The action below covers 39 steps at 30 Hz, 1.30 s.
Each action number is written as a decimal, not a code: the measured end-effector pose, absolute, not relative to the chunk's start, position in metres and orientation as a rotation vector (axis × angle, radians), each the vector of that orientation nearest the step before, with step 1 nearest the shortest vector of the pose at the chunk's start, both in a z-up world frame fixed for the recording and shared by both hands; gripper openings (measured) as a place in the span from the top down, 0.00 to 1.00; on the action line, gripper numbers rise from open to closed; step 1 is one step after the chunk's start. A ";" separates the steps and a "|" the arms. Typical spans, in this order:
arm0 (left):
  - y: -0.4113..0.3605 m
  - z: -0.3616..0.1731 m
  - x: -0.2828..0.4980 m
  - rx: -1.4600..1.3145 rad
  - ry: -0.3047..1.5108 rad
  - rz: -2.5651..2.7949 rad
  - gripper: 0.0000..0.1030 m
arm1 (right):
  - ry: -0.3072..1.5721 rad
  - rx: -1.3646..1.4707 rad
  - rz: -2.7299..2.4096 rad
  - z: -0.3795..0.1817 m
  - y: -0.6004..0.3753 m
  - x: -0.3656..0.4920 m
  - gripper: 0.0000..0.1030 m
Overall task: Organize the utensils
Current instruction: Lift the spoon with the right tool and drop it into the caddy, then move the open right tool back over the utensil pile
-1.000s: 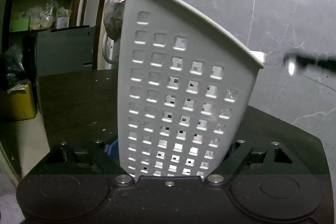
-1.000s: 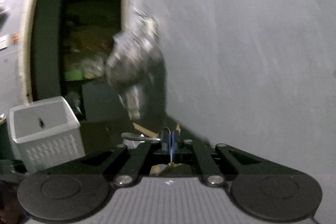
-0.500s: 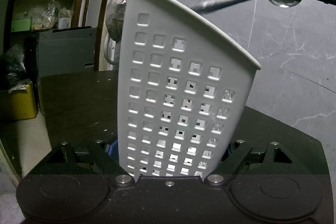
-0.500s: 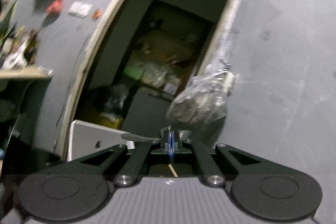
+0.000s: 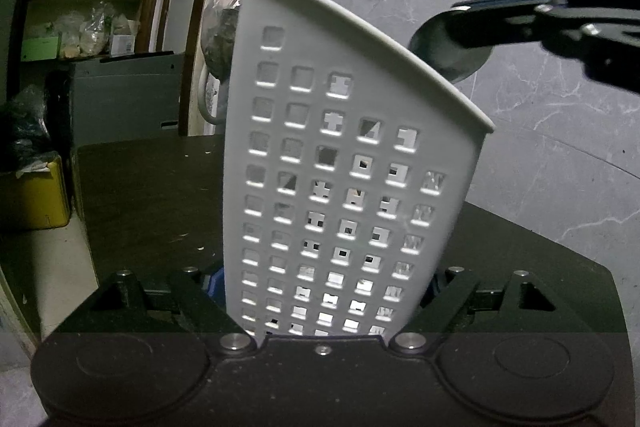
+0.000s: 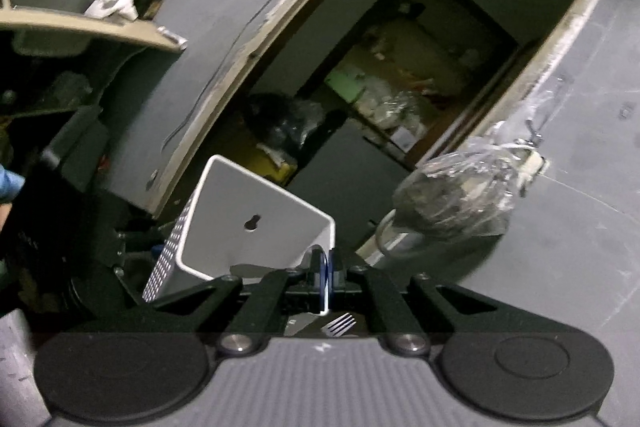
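— Our left gripper (image 5: 324,291) was closing, its jaws on the white perforated caddy (image 5: 344,163) on the dark bench (image 5: 140,195); that camera showed our right gripper (image 5: 520,11) pinching a spoon (image 5: 448,55).

— Only our right camera saw inside the caddy (image 6: 248,223), plus a fork (image 6: 339,323) below and a hanging bag (image 6: 456,199).

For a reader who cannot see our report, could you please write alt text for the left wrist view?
A white perforated utensil holder stands tilted between the closing left tongs on a dark table. At upper right, the right tongs hold a spoon by its bowl just above the holder's rim, against a grey marbled wall.
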State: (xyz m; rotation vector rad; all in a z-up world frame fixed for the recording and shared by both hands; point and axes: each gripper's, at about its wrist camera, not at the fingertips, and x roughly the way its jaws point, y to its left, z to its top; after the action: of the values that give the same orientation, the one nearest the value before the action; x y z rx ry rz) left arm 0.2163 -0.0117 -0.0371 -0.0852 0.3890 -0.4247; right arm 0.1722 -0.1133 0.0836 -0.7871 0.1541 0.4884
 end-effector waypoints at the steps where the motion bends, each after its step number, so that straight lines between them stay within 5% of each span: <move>1: -0.012 -0.037 0.216 -0.086 0.389 -0.425 0.18 | 0.160 -0.792 0.496 0.082 -0.112 0.175 0.99; 15: -0.010 -0.038 0.216 -0.091 0.384 -0.425 0.19 | 0.207 -0.692 0.569 0.068 -0.121 0.204 0.92; 16: -0.010 -0.038 0.216 -0.092 0.384 -0.426 0.19 | 0.200 -0.672 0.569 0.069 -0.125 0.204 0.90; 20: -0.009 -0.039 0.216 -0.097 0.382 -0.426 0.20 | 0.152 -0.575 0.522 0.080 -0.147 0.205 0.50; 26: -0.007 -0.039 0.216 -0.113 0.379 -0.428 0.20 | 0.115 -0.422 0.356 0.085 -0.193 0.210 0.05; 39: -0.008 -0.040 0.215 -0.102 0.382 -0.430 0.19 | 0.416 -0.167 0.139 0.024 -0.258 0.265 0.00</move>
State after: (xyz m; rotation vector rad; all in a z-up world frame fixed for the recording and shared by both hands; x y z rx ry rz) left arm 0.2153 -0.0083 -0.0396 -0.1019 0.3819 -0.4296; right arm 0.2653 -0.2575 0.0241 -0.1674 0.4163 0.1389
